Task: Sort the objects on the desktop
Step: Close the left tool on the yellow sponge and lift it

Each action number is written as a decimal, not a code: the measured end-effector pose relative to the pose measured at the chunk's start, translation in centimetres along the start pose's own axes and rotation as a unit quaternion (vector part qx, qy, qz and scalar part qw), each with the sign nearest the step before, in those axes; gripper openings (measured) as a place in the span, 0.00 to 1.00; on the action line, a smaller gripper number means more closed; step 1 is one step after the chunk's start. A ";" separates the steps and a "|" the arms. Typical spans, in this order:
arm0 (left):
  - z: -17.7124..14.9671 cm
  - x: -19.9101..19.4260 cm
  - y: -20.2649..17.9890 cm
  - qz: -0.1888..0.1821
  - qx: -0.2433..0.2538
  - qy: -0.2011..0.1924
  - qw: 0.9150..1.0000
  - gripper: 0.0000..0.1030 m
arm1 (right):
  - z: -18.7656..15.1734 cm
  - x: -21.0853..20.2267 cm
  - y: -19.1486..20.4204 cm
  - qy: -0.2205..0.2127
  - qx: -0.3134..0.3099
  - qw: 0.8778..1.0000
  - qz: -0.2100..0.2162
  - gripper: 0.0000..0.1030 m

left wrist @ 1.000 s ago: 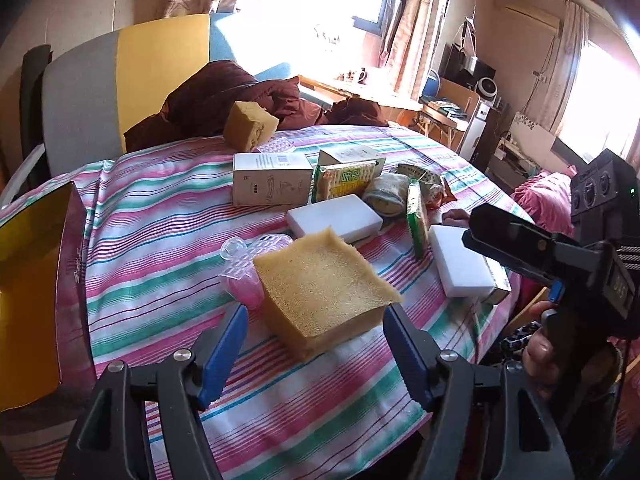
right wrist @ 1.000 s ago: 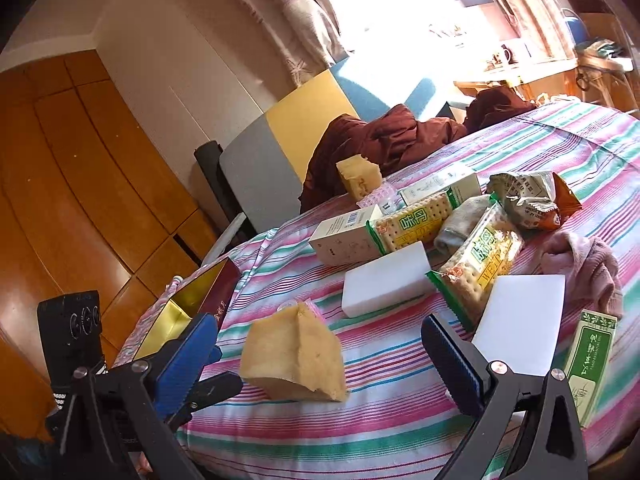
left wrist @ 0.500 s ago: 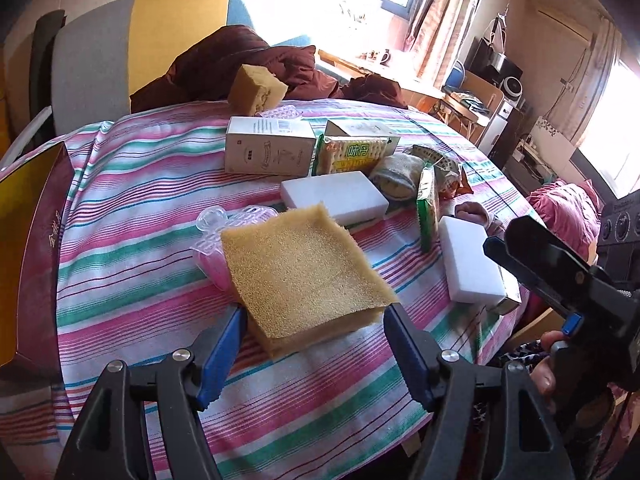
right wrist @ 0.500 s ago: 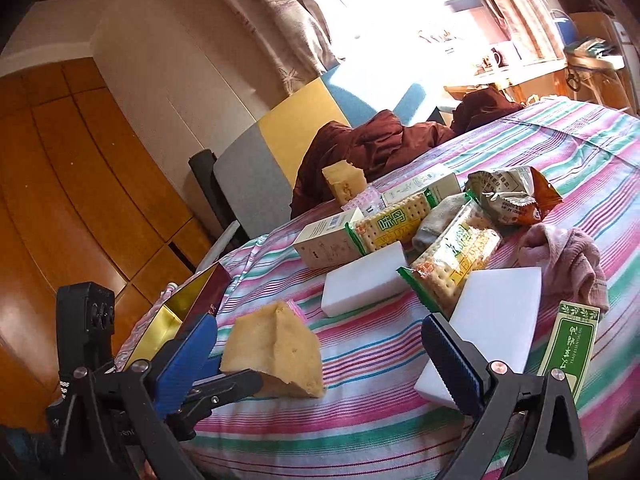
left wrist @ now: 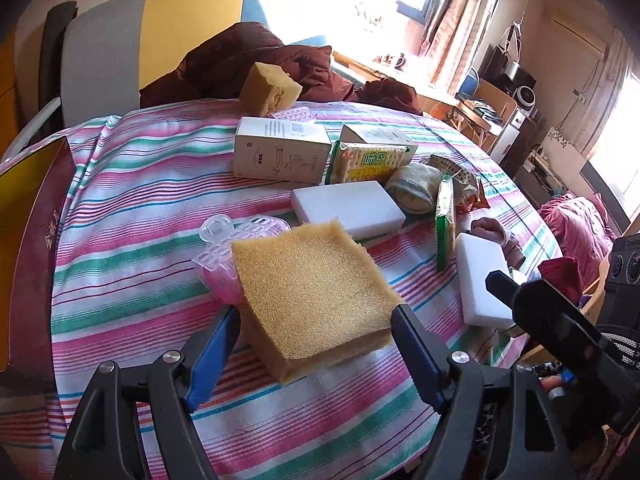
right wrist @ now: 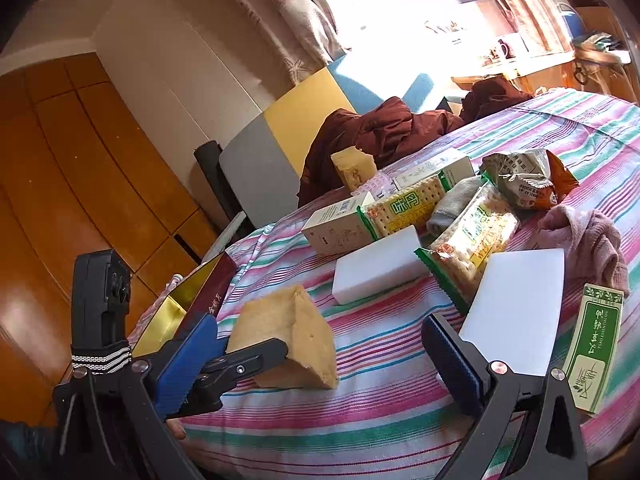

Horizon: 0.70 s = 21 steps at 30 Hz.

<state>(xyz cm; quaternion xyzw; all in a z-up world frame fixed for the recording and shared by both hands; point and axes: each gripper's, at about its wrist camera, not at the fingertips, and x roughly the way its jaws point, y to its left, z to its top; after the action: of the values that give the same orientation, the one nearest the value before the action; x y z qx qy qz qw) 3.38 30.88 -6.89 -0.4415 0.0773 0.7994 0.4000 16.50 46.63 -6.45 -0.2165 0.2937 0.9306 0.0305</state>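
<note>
While both tools hover over the near edge of the striped tablecloth (left wrist: 132,184), the layout reads as follows.

Left gripper (left wrist: 316,334): released, jaws spread wide on either side of the big yellow sponge (left wrist: 312,292), the blue pads just beside its near corners; whether they touch it cannot be told.
Big yellow sponge: lies flat near the near edge of the table, its far left corner overlapping a pink plastic soap holder (left wrist: 236,248).
Right gripper (right wrist: 332,364): released, jaws wide apart with nothing between them, low over the near edge of the table.
White foam blocks: one (left wrist: 346,208) just beyond the big sponge toward the middle of the table; a second (left wrist: 480,280) at the near right edge, its near end under the right gripper's right finger in the right wrist view.
Cracker packs: one (left wrist: 370,162) leans on a white carton (left wrist: 280,154) near the middle; a second (right wrist: 472,244) lies between the two foam blocks.
Green box (right wrist: 594,340): at the near right edge, just beside the second foam block.
Pink cloth (right wrist: 580,236): bunched beyond the green box, touching the second foam block.
Snack bag (right wrist: 528,180): crumpled, farther back on the right.
Small sponge chunk (left wrist: 270,88): at the far edge, against a dark brown garment (left wrist: 248,56).
Gold-lined box (left wrist: 28,248): at the left edge of the table.
</note>
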 end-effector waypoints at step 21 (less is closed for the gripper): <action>-1.9 -5.1 4.7 -0.056 0.021 -0.050 0.997 0.53 | -0.7 2.0 2.5 0.041 -0.044 0.998 -0.034 1.00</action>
<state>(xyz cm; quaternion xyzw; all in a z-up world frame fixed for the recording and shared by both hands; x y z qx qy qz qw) 2.79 23.97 -5.22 -0.3959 0.0491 0.7953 0.4565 14.46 44.00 -6.47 -0.2656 0.2461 0.9313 0.0400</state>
